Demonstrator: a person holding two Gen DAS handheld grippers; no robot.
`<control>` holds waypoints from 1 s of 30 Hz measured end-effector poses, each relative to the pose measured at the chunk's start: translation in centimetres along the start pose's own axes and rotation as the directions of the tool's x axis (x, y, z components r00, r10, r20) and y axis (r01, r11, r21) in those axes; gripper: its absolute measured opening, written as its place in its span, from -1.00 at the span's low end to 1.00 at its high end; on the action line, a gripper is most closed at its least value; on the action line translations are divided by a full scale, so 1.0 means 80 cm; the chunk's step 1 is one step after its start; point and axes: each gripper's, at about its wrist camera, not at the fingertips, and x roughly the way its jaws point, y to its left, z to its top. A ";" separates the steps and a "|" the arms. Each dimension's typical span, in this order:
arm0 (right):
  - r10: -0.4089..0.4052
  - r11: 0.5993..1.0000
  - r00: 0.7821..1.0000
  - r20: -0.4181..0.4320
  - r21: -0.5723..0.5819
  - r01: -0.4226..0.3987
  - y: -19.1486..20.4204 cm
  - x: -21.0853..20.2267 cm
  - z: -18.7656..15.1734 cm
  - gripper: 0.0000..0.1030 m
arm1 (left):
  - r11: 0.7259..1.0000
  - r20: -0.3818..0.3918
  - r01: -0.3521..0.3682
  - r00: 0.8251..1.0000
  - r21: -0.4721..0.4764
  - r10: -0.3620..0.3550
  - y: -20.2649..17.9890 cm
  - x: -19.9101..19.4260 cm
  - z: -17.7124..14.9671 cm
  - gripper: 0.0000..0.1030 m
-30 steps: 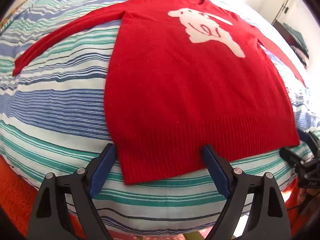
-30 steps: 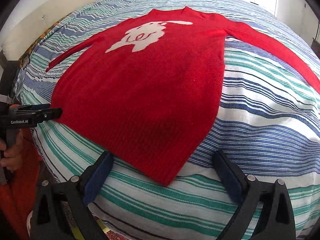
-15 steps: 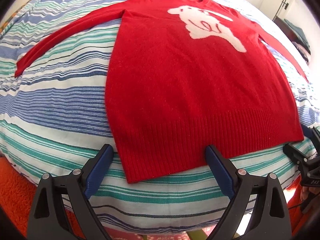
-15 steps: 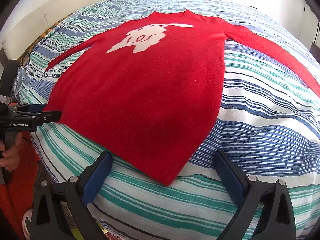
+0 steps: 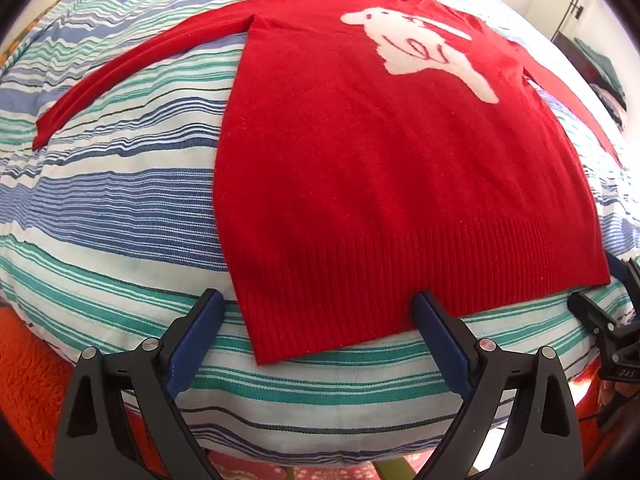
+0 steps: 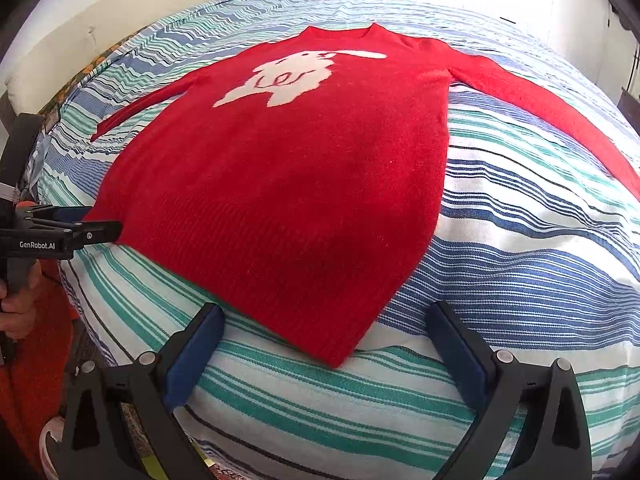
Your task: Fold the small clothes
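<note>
A red sweater (image 5: 380, 168) with a white animal motif lies flat and face up on a striped bed cover (image 5: 100, 208), both sleeves spread out. My left gripper (image 5: 316, 296) hovers open at the near edge, and the sweater's left hem corner (image 5: 264, 352) lies between its blue pads without touching them. In the right wrist view, the sweater (image 6: 300, 184) shows its right hem corner (image 6: 338, 360) between the spread fingers of my right gripper (image 6: 327, 308), which is open and holds nothing. The left gripper (image 6: 100, 220) shows at the left edge of that view.
The bed's near edge drops to an orange rug (image 5: 24, 380). A pale headboard (image 6: 100, 20) runs along the far left. A person's hand (image 6: 14, 308) grips the left tool. Dark furniture (image 5: 600, 72) stands beyond the bed at the right.
The left gripper's jaws have spread a little wider. Both grippers and the sweater stay where they were.
</note>
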 end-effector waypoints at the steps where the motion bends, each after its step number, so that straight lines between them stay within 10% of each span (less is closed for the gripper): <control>1: -0.001 1.000 1.000 0.001 -0.001 0.001 0.000 0.000 0.000 0.95 | 1.000 0.000 -0.001 1.000 0.001 0.001 0.000 0.000 0.000 0.86; 30: -0.007 1.000 1.000 -0.006 -0.002 0.007 0.000 -0.008 -0.004 0.97 | 0.998 -0.005 -0.037 0.999 0.045 0.038 -0.005 0.001 -0.016 0.99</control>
